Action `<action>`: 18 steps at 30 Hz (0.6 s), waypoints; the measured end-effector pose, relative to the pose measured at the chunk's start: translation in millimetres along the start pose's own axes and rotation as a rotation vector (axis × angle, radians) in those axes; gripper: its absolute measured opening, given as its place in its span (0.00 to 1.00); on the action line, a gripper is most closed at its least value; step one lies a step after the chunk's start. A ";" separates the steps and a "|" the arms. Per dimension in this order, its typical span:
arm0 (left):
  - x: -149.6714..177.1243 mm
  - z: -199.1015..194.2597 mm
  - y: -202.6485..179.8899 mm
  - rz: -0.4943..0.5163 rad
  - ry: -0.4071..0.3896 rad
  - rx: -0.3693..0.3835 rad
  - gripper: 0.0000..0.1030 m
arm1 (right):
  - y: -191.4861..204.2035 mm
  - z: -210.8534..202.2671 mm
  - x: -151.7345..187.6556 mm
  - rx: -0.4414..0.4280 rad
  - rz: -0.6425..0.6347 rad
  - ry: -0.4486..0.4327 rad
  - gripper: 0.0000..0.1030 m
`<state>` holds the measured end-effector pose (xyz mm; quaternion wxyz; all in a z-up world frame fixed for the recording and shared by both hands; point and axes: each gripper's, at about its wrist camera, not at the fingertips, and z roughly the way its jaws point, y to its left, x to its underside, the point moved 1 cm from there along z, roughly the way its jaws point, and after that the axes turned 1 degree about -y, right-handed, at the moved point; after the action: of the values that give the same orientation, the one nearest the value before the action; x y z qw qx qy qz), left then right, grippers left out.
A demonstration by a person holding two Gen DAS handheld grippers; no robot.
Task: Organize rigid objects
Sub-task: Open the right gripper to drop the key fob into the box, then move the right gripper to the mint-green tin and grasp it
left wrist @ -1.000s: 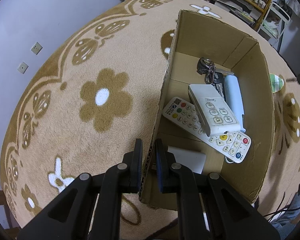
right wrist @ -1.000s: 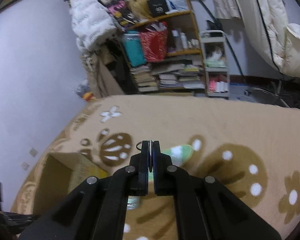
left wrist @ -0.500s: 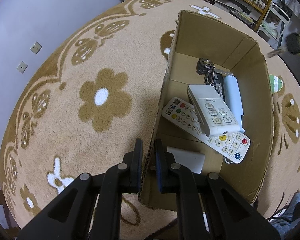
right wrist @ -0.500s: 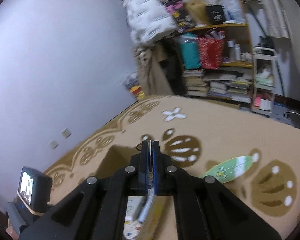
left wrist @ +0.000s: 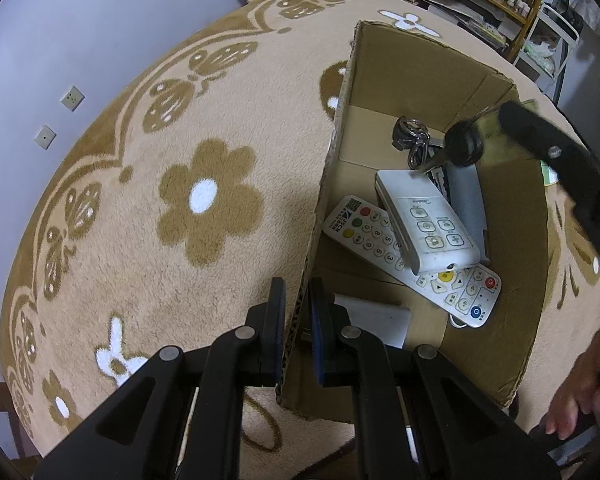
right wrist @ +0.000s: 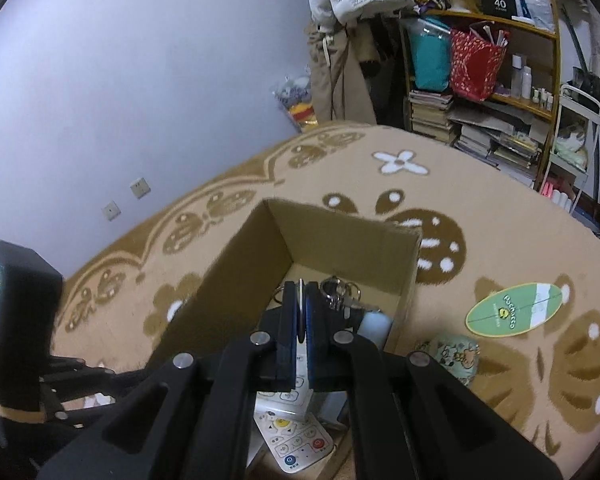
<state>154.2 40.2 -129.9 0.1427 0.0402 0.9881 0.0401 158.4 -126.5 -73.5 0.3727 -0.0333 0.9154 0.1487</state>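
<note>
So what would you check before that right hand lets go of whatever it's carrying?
1. The left fingers clamp the cardboard box by its near wall: ok.
2. The right fingers are shut on a small dark key: ok.
3. The key hangs over the box opening, not the carpet: ok.
4. There is room inside: two remotes and a key ring lie there, with bare floor at the far end: ok.
5. How high the key is above the contents: cannot tell.
6. Everything gathered: not ok. A green oval card and a patterned round item lie outside the box.
</note>
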 end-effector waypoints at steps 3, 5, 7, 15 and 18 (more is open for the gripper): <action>0.1 0.2 1.2 0.002 0.000 0.004 0.11 | 3.1 2.5 0.7 0.031 -0.028 0.010 0.05; 0.1 0.3 2.1 0.000 0.001 0.007 0.11 | 7.0 0.6 -1.2 0.048 -0.063 0.002 0.07; 0.0 0.6 2.2 0.002 0.000 0.005 0.11 | 8.5 -1.4 -3.5 0.073 -0.080 -0.007 0.16; -0.3 0.6 2.9 0.004 -0.001 0.003 0.11 | -16.9 -13.0 -11.8 0.180 -0.025 -0.059 0.69; -0.4 0.6 3.2 0.007 -0.001 0.002 0.11 | -34.7 -18.9 -14.1 0.207 0.023 -0.079 0.83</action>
<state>154.9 43.4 -130.1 0.1429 0.0439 0.9880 0.0394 161.7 -165.9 -59.5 0.4081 0.0218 0.9108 0.0586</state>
